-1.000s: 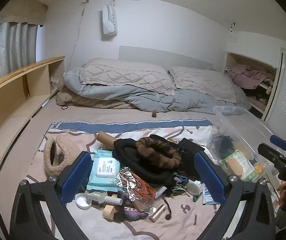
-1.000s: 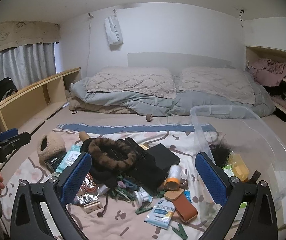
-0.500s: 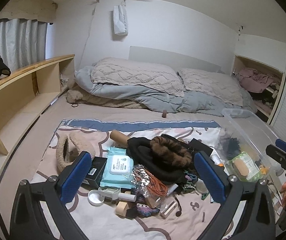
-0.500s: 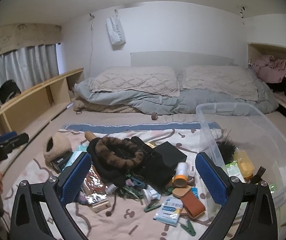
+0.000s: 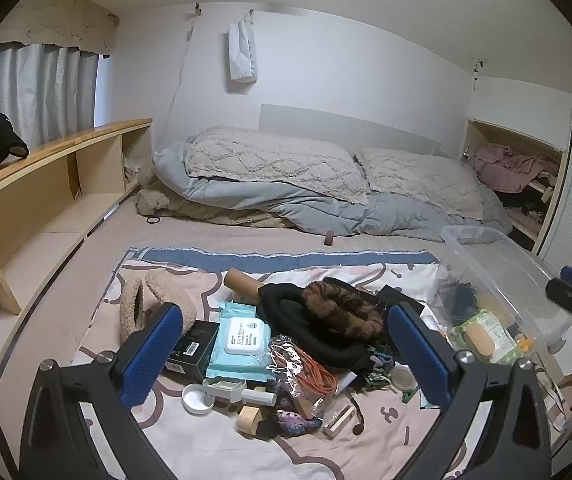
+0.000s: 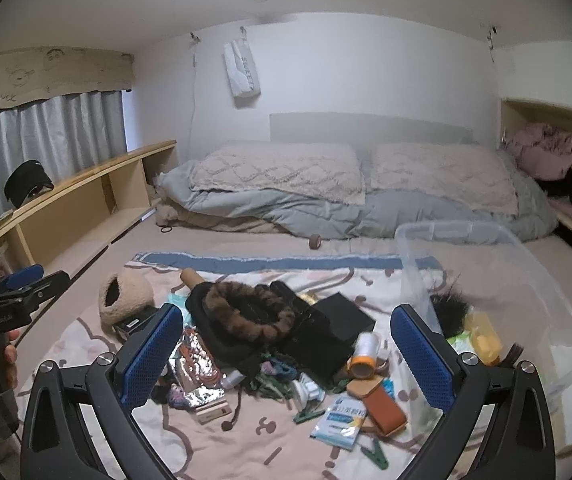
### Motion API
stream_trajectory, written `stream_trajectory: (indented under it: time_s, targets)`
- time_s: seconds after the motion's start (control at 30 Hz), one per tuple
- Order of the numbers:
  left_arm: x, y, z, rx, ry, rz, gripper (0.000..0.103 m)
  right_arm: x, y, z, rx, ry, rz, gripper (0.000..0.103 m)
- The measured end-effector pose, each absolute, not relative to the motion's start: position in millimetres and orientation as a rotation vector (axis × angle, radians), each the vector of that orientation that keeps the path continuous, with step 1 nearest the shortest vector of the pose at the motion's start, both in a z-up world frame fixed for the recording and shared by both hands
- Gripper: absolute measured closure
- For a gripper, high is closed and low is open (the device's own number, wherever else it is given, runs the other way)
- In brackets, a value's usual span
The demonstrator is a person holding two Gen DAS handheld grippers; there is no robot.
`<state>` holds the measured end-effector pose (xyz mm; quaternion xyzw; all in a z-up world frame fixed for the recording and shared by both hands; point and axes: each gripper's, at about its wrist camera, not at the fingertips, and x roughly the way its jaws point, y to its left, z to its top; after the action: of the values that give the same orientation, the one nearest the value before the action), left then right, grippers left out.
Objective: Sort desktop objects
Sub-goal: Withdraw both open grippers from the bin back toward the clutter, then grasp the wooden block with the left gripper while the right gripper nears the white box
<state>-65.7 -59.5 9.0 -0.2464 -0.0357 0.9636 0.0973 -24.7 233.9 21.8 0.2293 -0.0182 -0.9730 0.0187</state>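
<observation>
Left wrist view: the left gripper (image 5: 286, 354) hangs above a printed blanket (image 5: 214, 440), fingers spread wide with nothing between them. Below lie a pale-blue wet-wipes pack (image 5: 242, 340), a black box (image 5: 194, 350) and bagged orange cord (image 5: 309, 372). Right wrist view: the right gripper (image 6: 286, 354) is likewise fully parted and empty, over a fur-trimmed black garment (image 6: 246, 316). A clear plastic bin (image 6: 545, 292) stands at the right.

Both wrist views sit above the clutter pile (image 5: 309, 344) on the bed, facing the pillows (image 6: 278, 172). Left view looks from its left side, right view from nearer the clear bin (image 6: 525, 280); the 2 share pile and bin.
</observation>
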Motion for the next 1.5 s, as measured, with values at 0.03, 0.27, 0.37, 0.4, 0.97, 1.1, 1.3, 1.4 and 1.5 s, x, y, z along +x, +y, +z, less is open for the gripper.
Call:
stream_trajectory:
  time_s: [0.03,0.27,0.37,0.4,0.97,1.1,1.3,1.4,1.5]
  targets:
    - [-65,-60,9,-0.727,-0.107,2.855,0.0,-24,234,24,0.701,-0.05,-3.024,0.0]
    - [-66,-56,9,-0.704,-0.078,2.873,0.0,-42,233,26,0.77,-0.086,-2.958,0.0]
    - [-67,-54,6,-0.699,-0.039,2.891,0.0,-52,228,23,0.775,-0.072,-2.93,0.0]
    - [-69,-55,5,-0.698,-0.023,2.897,0.0,-55,226,22,0.767,-0.05,-2.932,0.0]
    - [-129,-82,-97,-1.184,0.107,2.826,0.019,-72,229,-53,0.985,0.117,-2.815,0.0]
    - [-140,-88,-131,-1.352,0.091,2.738,0.039,-77,243,-66,1.07,0.065,-2.8,0.0]
    - [-148,-79,-182,-1.518,0.087,2.546,0.045,-82,255,-71,1.138,0.012,-2.803,0.0]
    - [-153,-71,-198,-1.523,0.154,2.527,0.045,-82,255,-70,1.146,-0.006,-2.794,0.0]
    - [-158,-65,-207,-1.512,0.139,2.493,0.045,-81,255,-69,1.14,-0.002,-2.788,0.0]
